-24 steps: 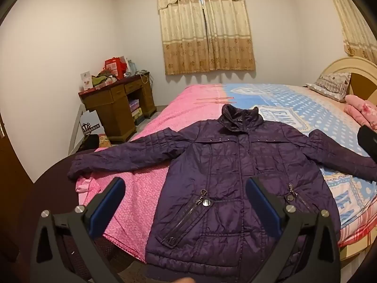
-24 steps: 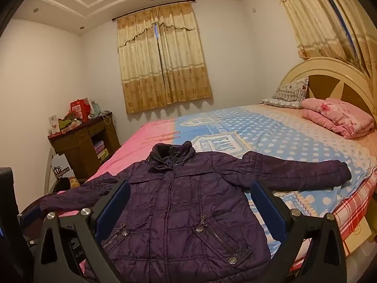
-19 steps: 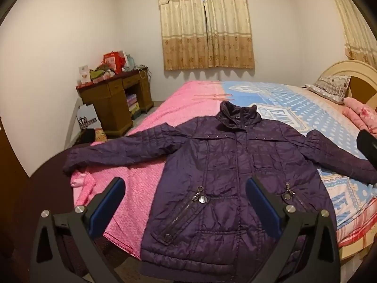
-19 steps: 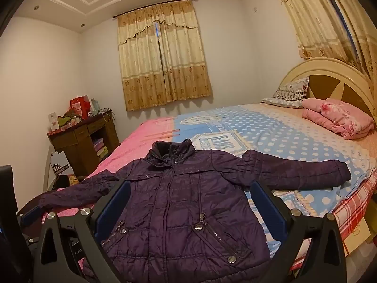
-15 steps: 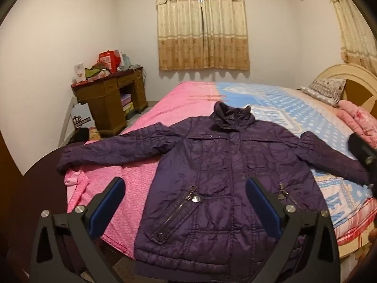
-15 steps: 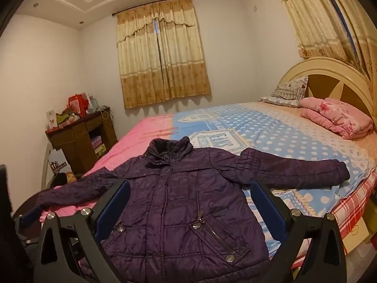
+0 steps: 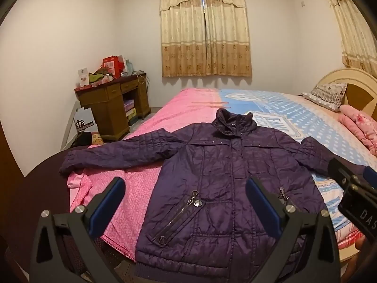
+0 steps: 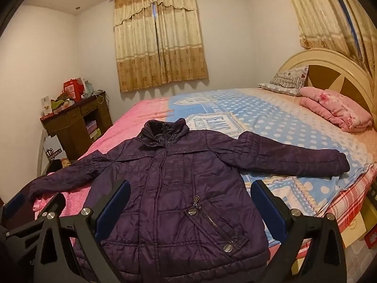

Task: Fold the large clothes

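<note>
A purple jacket [image 7: 231, 181] lies face up and unfolded across the near edge of the bed [image 7: 294, 120], collar away from the cameras, hem hanging a little over the bed's side. Both sleeves are spread out: one reaches left over the pink part of the cover, its cuff at the bed's corner; the other stretches right over the blue dotted part, its cuff near the checked edge, as the right wrist view shows. The front is closed, with two slanted zip pockets on the lower half. The left gripper [image 7: 185, 204] hovers above the jacket's lower left part, its jaws released and spread wide, nothing between them. The right gripper [image 8: 189, 204] hovers over the lower front likewise, jaws wide apart and empty; neither touches the cloth. In the left wrist view the right gripper's black body shows at the right edge, over the right sleeve. At the head of the bed lie a pillow [image 8: 286, 80] and a folded pink blanket [image 8: 337, 108]. A wooden desk [image 7: 113, 103] with clutter on top stands by the far wall, left of the curtains [image 7: 205, 30].
</note>
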Motion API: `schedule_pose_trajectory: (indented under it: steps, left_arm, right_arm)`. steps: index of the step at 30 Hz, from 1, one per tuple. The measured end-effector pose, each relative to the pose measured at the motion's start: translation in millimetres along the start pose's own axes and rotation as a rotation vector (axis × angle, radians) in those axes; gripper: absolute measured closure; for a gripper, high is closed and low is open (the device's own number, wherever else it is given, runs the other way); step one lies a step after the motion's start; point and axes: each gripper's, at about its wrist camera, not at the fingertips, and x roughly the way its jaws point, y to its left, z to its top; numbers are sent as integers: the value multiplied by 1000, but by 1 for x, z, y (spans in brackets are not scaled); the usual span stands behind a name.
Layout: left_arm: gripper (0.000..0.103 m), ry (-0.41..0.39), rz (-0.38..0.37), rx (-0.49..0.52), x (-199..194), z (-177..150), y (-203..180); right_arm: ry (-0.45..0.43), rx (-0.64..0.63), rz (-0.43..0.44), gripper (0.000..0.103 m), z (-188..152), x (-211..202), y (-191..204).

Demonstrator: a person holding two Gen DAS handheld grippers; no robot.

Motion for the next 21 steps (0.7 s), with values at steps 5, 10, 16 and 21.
schedule_pose_trajectory:
  steps: [5, 10, 16, 21]
  left_arm:
    - [0, -2, -2, 1, -1, -1, 0]
    - [0, -3, -1, 2, -1, -2, -1]
    - [0, -1, 0, 2, -1, -3, -1]
    - [0, 0, -2, 1, -2, -5, -3]
  right_arm:
    - [7, -5, 8, 1, -2, 2, 2]
    - [18, 7, 15, 1, -1, 3, 0]
    - [23, 13, 19, 1, -3, 4, -1]
    - [29, 18, 25, 1, -4, 4, -2]
